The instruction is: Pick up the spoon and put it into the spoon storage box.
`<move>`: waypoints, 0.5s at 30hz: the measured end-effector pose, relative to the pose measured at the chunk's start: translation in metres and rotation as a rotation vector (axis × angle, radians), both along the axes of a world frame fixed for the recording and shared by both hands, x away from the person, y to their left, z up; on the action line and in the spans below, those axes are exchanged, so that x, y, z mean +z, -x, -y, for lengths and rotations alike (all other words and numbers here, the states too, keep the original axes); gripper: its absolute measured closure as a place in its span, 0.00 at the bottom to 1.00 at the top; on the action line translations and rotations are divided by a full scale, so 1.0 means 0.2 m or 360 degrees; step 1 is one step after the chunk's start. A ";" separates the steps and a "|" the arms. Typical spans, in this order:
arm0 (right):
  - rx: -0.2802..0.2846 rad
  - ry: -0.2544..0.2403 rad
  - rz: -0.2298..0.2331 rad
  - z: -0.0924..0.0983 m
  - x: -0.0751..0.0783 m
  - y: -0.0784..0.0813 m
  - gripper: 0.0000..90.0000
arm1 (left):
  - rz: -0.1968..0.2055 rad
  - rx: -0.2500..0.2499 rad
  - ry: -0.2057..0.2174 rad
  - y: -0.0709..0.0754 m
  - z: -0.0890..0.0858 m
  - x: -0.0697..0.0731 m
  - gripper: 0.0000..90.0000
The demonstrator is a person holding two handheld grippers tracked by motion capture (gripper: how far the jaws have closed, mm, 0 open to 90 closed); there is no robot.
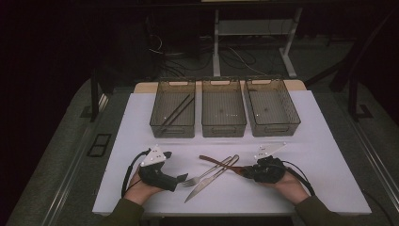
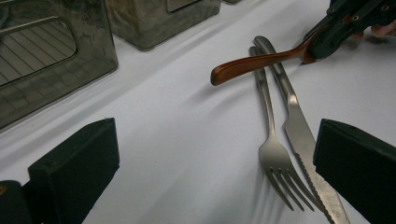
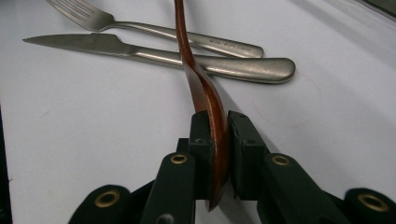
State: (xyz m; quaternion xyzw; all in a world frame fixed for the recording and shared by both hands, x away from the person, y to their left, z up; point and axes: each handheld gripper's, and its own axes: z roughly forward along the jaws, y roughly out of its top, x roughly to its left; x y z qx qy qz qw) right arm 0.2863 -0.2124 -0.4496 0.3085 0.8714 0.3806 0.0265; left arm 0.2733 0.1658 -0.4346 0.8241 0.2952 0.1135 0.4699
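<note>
Right gripper [image 3: 217,140]: clamped on the wooden spoon [image 3: 201,88], which crosses the knife [image 1: 212,177].
Left gripper [image 1: 181,178]: jaws apart, empty, beside the knife.
Done: spoon gripped.
Left: binning spoon, fork [image 1: 207,173], knife.

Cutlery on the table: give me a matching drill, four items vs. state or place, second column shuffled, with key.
Items:
1. wooden spoon
2. fork
3. chopsticks
4. left hand-held gripper

States or places:
A. inside the left bin
B. jaws open, nothing between them
C. clamped in the right hand-held gripper, handle crossing over the knife
D. flat on the table, beside the knife

Pairs: 1-C, 2-D, 3-A, 4-B
</note>
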 end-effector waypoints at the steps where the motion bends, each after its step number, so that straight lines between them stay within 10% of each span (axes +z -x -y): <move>1: 0.0000 0.0003 0.0003 0.00 0.00 0.00 0.88 | 0.0000 0.0000 0.0000 0.00 0.00 0.00 0.00; 15: -0.0073 -0.0023 0.0050 0.04 0.04 0.00 0.89 | 0.0005 -0.0030 -0.0005 0.00 0.01 -0.01 0.00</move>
